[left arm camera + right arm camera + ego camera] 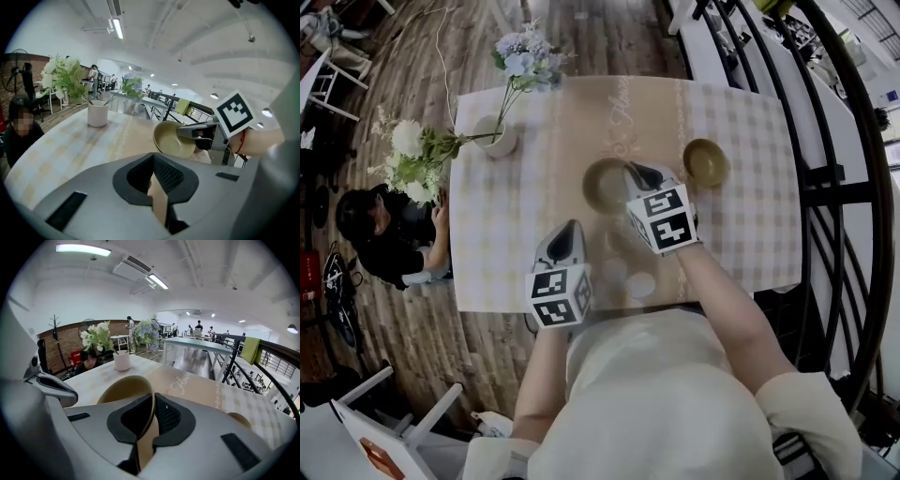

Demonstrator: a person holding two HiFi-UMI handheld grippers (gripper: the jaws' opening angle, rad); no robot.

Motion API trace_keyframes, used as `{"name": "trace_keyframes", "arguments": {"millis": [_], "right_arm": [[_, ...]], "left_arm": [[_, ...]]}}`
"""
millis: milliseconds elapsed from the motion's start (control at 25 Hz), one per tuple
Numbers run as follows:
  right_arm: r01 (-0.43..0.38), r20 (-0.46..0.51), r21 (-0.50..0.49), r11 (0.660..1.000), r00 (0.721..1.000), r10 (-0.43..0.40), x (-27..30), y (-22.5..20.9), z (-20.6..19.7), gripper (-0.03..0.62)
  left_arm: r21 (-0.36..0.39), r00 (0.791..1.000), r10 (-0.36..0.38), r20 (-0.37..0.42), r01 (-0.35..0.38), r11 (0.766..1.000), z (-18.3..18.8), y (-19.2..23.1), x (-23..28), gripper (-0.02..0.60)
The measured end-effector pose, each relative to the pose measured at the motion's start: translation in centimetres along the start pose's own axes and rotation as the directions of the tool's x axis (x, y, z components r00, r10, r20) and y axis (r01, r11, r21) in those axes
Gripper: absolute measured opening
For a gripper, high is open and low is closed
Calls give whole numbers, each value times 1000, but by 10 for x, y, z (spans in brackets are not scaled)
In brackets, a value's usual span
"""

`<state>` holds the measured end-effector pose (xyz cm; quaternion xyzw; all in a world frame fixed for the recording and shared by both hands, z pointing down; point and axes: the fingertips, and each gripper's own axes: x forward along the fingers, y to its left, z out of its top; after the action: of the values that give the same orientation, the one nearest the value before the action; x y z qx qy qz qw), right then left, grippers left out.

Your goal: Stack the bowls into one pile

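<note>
My right gripper [636, 174] is shut on the rim of an olive-tan bowl [605, 185] over the middle of the table. In the right gripper view the thin rim [151, 401] runs between the jaws. From the left gripper view that bowl [173, 138] looks tilted, its inside facing me, with the right gripper [197, 133] clamped on its edge. A second bowl of the same colour [706, 161] sits on the cloth to the right, also seen low right as the second bowl [241, 419]. My left gripper [573, 228] hovers near the front of the table, jaws together and holding nothing.
A white vase [497, 137] with flowers stands at the table's far left. A checked cloth [506, 234] covers the table. A person in black [384, 234] sits off the left edge. A dark railing [834, 187] runs along the right side.
</note>
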<state>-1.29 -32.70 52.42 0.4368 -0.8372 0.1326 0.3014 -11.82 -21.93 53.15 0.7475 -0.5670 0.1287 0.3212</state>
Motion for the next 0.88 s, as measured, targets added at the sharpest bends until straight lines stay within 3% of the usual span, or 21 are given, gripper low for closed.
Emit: {"name": "trace_keyframes", "arguments": {"millis": [520, 880], "right_arm": [[61, 32, 17, 998, 998, -62, -65, -122, -26, 15], [74, 33, 25, 997, 997, -75, -61, -155, -33, 15]], "left_arm": [[28, 999, -35, -14, 36, 999, -6, -127, 42, 3], [30, 999, -40, -26, 41, 999, -11, -145, 62, 3]]}}
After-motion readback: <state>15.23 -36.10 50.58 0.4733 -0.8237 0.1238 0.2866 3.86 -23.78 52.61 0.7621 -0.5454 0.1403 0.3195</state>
